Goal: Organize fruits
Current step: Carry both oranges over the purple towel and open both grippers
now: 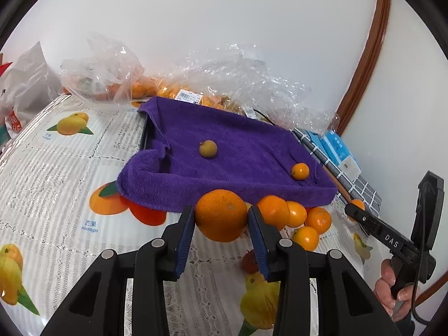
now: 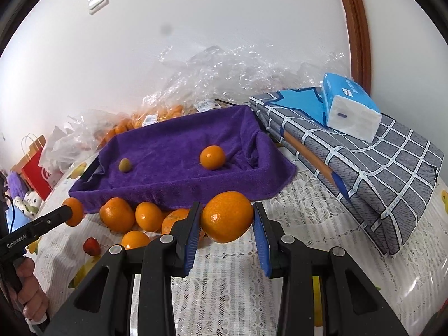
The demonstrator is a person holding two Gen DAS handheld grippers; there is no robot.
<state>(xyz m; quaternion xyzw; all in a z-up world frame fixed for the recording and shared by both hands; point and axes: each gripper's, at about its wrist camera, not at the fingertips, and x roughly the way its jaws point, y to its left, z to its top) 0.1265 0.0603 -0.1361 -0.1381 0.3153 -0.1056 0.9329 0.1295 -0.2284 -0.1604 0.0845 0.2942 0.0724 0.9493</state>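
My left gripper (image 1: 221, 218) is shut on a large orange (image 1: 221, 215), held just above the table in front of the purple towel-lined tray (image 1: 238, 165). My right gripper (image 2: 227, 218) is shut on another orange (image 2: 227, 217) near the tray's front right corner. The tray holds a small mandarin (image 2: 212, 156) and a small greenish-brown fruit (image 2: 125, 165). Several loose mandarins (image 2: 131, 217) lie on the tablecloth against the tray's front edge. The right gripper also shows in the left wrist view (image 1: 355, 207), and the left gripper in the right wrist view (image 2: 71, 212).
Clear plastic bags with more oranges (image 2: 156, 114) sit behind the tray against the wall. A folded grey checked cloth (image 2: 372, 162) with a blue tissue pack (image 2: 347, 106) lies to the right. A red paper bag (image 2: 36, 168) stands far left. A small red fruit (image 2: 91, 246) lies on the cloth.
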